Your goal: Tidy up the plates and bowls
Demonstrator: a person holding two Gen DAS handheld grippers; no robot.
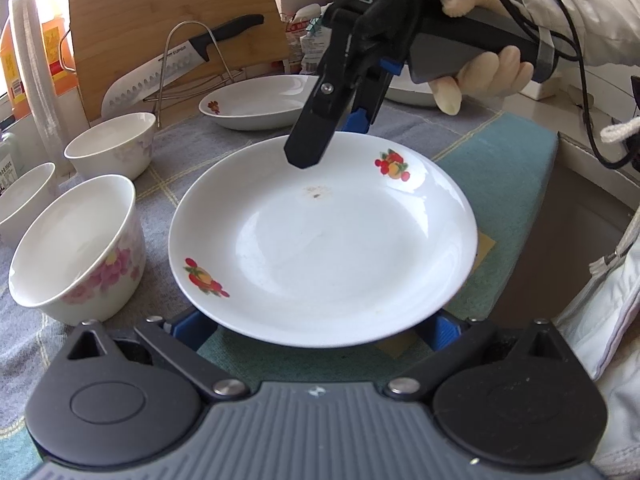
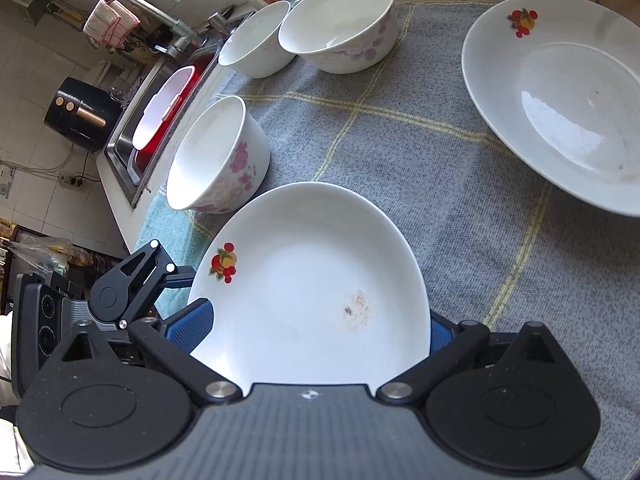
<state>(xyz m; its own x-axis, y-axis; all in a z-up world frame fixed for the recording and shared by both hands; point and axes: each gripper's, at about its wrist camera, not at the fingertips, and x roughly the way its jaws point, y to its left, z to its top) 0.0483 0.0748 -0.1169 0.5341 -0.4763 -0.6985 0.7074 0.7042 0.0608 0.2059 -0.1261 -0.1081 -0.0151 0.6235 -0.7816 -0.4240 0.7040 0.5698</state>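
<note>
Grey cloth (image 2: pixel 400 152) covered the counter, where the plate (image 1: pixel 320 240) sat between both spread grippers, left gripper (image 1: pixel 320 328) at its near rim, right gripper (image 2: pixel 320 332) opposite, neither visibly clamped; an uneven squeeze could tip it against the bowl (image 1: pixel 76 248) just left.

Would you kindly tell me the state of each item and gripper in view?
Stained plate: right side up, between both grippers' jaws.
Left gripper: jaws open.
Right gripper: jaws open.
Second plate: flat on cloth, empty.
Three bowls: upright, empty, unstacked.
</note>
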